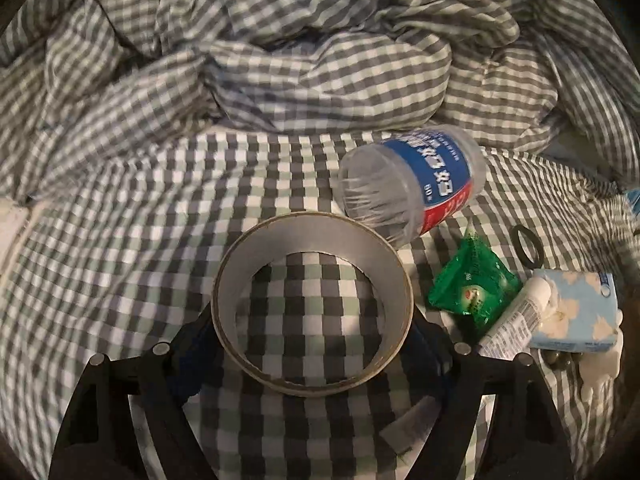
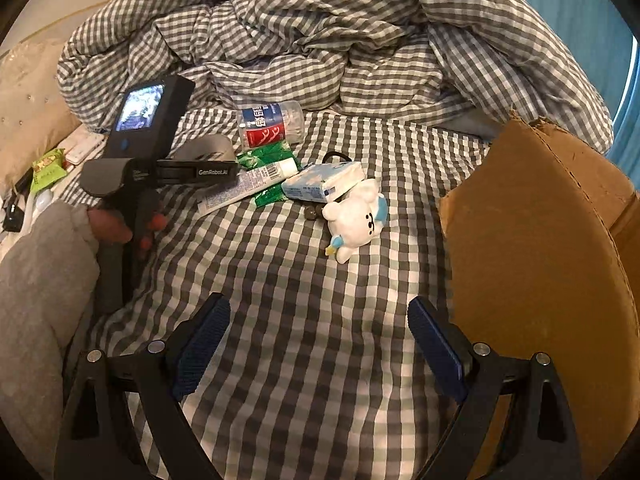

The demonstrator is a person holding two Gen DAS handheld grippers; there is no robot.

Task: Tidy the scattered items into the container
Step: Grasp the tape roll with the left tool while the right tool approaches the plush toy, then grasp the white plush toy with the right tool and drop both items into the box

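My left gripper is shut on a roll of tape and holds it over the checked bed sheet. To its right lie a clear cotton-swab jar with a blue and red label, a green packet, a white tube, a blue tissue pack and a black ring. My right gripper is open and empty above the sheet. A cardboard box stands to its right. A white plush toy lies ahead, by the tissue pack, tube and jar.
A crumpled checked duvet fills the back of the bed. The left hand-held gripper body and a grey sleeve are at the left. Small items, a green snack packet and a beige pillow lie far left.
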